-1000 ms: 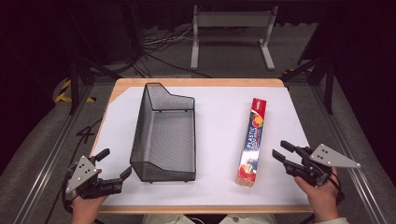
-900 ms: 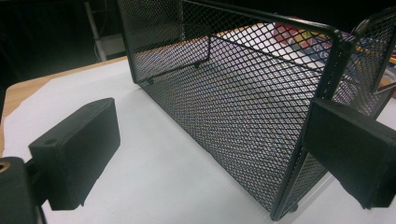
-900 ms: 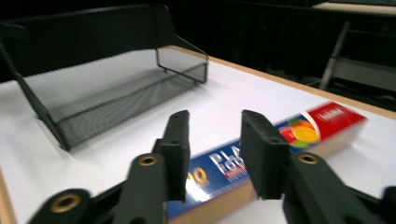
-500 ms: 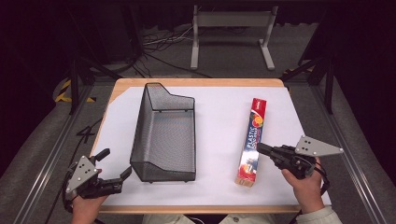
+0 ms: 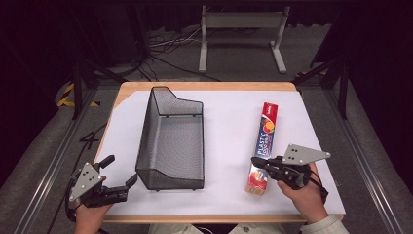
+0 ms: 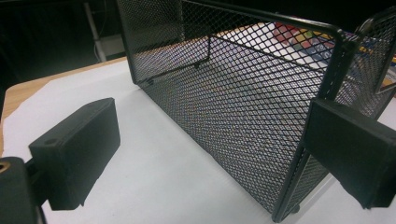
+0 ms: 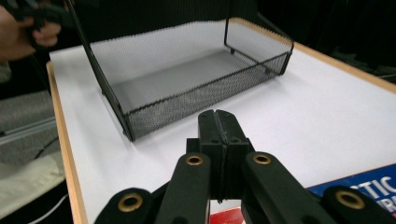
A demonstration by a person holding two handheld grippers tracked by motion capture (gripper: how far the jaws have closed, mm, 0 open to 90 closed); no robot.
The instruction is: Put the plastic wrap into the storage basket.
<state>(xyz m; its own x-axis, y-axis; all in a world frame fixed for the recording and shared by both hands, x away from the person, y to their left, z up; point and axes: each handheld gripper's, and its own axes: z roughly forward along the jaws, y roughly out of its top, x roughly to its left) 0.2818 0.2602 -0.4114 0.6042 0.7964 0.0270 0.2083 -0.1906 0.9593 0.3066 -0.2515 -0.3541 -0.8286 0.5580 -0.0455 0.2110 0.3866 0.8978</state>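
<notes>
A black wire-mesh basket (image 5: pixel 170 141) stands left of centre on the white sheet. A long red and blue plastic-wrap box (image 5: pixel 264 146) lies to its right, pointing away from me. My right gripper (image 5: pixel 255 162) hovers over the box's near end, shut with nothing between its fingers. In the right gripper view its pads (image 7: pixel 217 122) press together, the basket (image 7: pixel 187 93) lies ahead and the box (image 7: pixel 369 186) sits at lower right. My left gripper (image 5: pixel 120 169) rests open by the basket's near left corner. In the left gripper view the basket (image 6: pixel 243 93) is close in front of the left gripper (image 6: pixel 215 154).
The white sheet covers a wooden table (image 5: pixel 204 87) whose edge shows all round. Beyond the far edge stand a grey metal frame (image 5: pixel 241 36) and floor cables. Bare sheet lies between basket and box and along the front edge.
My right gripper has slid left onto the box's near end, and its jaws went from open to shut. The left gripper, basket and box have stayed put.
</notes>
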